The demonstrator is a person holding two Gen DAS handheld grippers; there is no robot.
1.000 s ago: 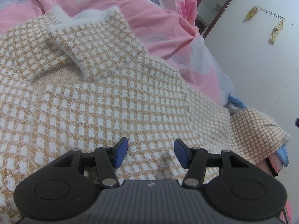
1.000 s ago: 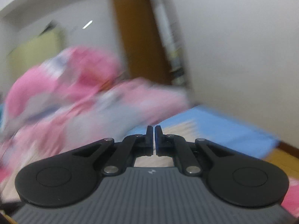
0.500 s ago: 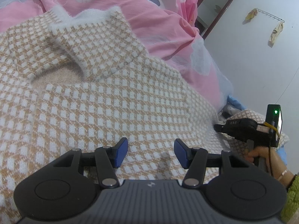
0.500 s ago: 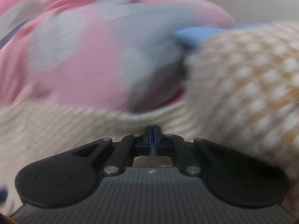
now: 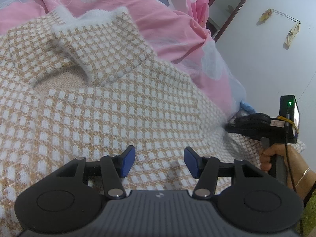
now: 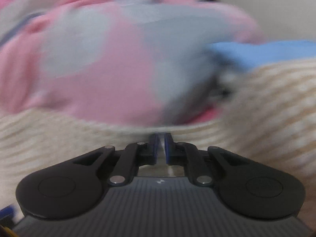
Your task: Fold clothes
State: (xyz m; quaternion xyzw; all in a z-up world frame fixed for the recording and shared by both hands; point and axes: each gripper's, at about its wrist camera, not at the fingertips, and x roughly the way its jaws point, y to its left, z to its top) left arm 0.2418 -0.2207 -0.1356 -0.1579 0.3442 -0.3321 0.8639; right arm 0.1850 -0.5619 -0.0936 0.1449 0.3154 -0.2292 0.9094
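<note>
Sweater (image 5: pixel 118 114) flat on bed, pink quilt (image 5: pixel 162 19) behind.

White wall (image 5: pixel 256 63), hook rail (image 5: pixel 284 15), dark doorframe (image 5: pixel 231 7)

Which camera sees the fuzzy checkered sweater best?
The left wrist view: the sweater lies spread out and sharp, collar showing. The right wrist view shows only a blurred strip of it, close up.

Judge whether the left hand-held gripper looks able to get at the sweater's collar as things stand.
Probably yes. The left hand-held gripper hovers open over the sweater, and nothing lies between it and the collar, which lies uncovered farther ahead.
</note>
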